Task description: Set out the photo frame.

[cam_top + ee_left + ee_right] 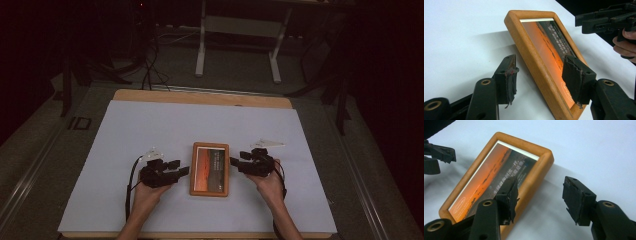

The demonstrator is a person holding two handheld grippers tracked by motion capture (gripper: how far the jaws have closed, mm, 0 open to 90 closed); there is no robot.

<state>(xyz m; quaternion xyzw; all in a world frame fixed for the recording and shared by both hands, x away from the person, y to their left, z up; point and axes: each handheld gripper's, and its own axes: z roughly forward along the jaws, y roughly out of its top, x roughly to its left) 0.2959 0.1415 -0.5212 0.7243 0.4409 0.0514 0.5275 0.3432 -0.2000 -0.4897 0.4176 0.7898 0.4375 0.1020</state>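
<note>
Both open claws (pixel 184 167) (pixel 234 162) flank picture frame (pixel 210 169).

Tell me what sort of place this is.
Probably a lab or studio set up for recording: a table under a plain white sheet, a dark room, cables on the floor, the white legs of an equipment stand behind. A wooden picture frame lies between two hand-held grippers.
</note>
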